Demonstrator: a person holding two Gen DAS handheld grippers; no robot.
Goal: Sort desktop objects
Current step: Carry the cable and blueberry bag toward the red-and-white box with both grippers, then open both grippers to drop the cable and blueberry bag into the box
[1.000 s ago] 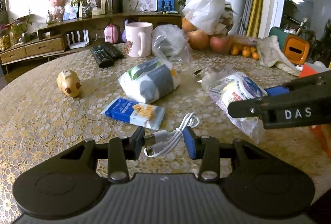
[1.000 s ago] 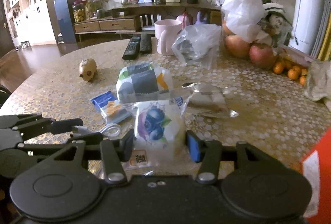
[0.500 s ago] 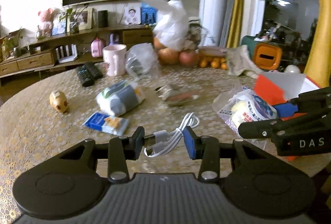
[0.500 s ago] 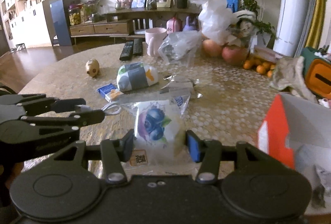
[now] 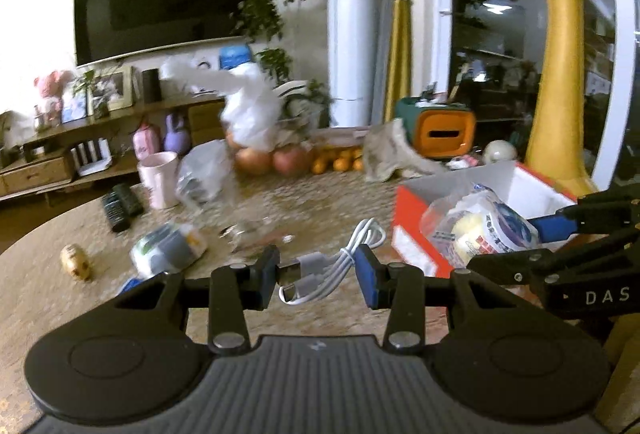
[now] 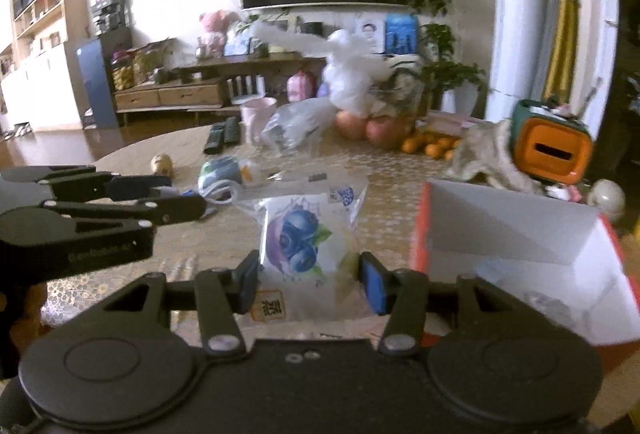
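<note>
Spreading across both views is the round desk (image 5: 48, 314) with its gold patterned lace cover, crowded with things. At its right edge stands the open cardboard box (image 6: 520, 230), orange-red outside and white inside; in my right view it sits just right of my right tool.

Farther back on the desk a crumpled white plastic bag (image 5: 248, 109) rises over two red apples (image 5: 272, 161) and a heap of small oranges (image 5: 336, 163). A pale pink mug (image 5: 160, 177) stands left of them, with two black remote controls (image 5: 120, 207) beside it. A soft green-and-white packet (image 5: 168, 250) lies nearer, and a small tan egg-shaped figure (image 5: 76, 262) sits at the left.

My right tool (image 6: 308, 284) is clamped on a clear plastic snack bag with a blueberry picture (image 6: 300, 246), both pads pressing its sides. The bag hangs upright above the desk, just left of the box; in my left view it shows against the box's open top.

My left tool (image 5: 318, 274) is clamped on a coiled white USB cable (image 5: 332, 266), the grey plug against the left pad and the loops touching the blue right pad. The cable is held clear of the desk, just left of the box.
</note>
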